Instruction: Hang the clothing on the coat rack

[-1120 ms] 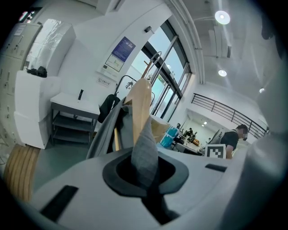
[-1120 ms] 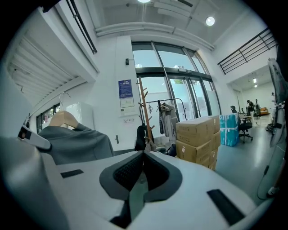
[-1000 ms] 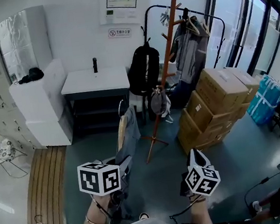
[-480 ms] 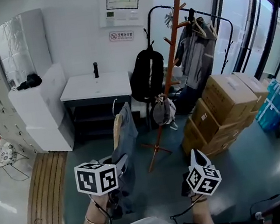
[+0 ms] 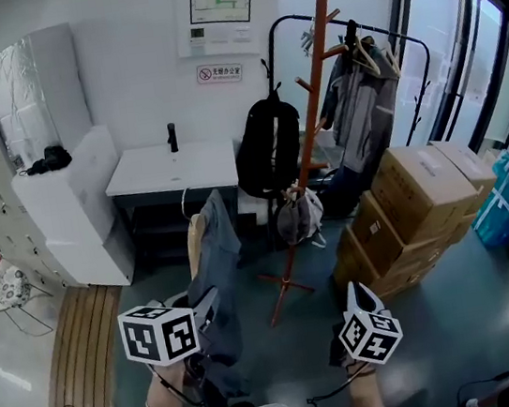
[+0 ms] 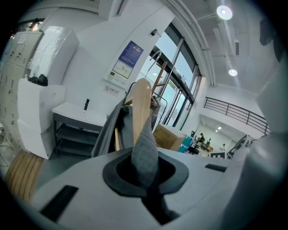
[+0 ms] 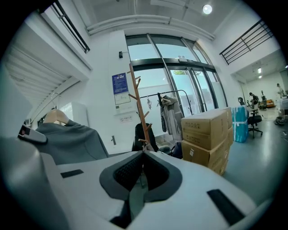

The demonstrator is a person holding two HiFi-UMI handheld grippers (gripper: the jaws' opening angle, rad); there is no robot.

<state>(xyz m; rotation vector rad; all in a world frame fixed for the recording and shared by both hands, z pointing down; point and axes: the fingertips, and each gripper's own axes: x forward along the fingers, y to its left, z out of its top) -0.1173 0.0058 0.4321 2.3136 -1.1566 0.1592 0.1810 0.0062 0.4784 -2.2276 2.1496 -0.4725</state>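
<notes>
A grey garment on a wooden hanger hangs upright in front of me. My left gripper is shut on its fabric; in the left gripper view the grey cloth is pinched between the jaws and the hanger rises above them. The tall brown coat rack stands ahead and to the right, apart from the garment. My right gripper is low on the right, shut with nothing in it. Its own view has the rack straight ahead and the garment at the left.
A black backpack and a grey bag hang on the rack. Behind it is a black clothes rail with jackets. Stacked cardboard boxes stand at the right, a white table and white cabinets at the left.
Both grippers have moved forward across the floor toward the rack, which now looks nearer. The garment and the left gripper sit further left in the head view.
</notes>
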